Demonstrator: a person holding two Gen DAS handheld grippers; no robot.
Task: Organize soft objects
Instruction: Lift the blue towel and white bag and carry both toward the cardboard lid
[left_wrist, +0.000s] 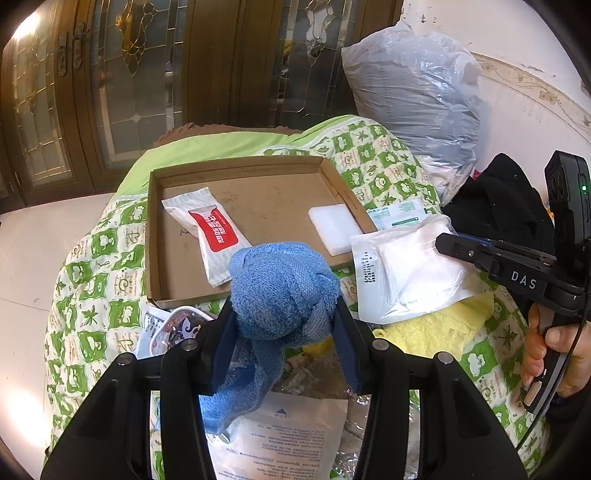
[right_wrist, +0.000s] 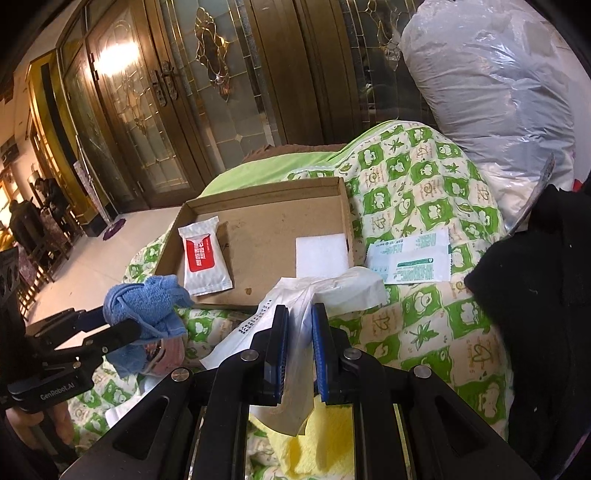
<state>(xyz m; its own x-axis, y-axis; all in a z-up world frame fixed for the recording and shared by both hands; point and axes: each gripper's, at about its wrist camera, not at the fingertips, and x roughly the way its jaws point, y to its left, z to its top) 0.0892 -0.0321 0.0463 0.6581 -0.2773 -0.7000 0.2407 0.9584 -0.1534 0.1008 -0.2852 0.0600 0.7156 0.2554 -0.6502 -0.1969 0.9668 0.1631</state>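
Currently held, two items. Left gripper (left_wrist: 282, 325): clenched on a knotted blue towel (left_wrist: 280, 288), raised just near of the cardboard tray (left_wrist: 236, 166); a loose tail hangs below the jaws. Right gripper (right_wrist: 300, 350): pinching a thin edge of a clear plastic pouch of white cloth (right_wrist: 332, 286), right of the tray's near corner.

Tray contents: red-labelled wipes packet (left_wrist: 216, 236), left; white foam pad (left_wrist: 334, 227), far right.

Outside the tray, on the green checked quilt (right_wrist: 424, 325): yellow cloth (left_wrist: 443, 328), green printed sachet (right_wrist: 413, 260), and some near packets, poorly seen, possibly wrappers.

Risks: towel tail may snag the tray's near wall and drag the tray; the slick pouch, gripped only by its film, may slip out; soft quilt lets the tray tilt.
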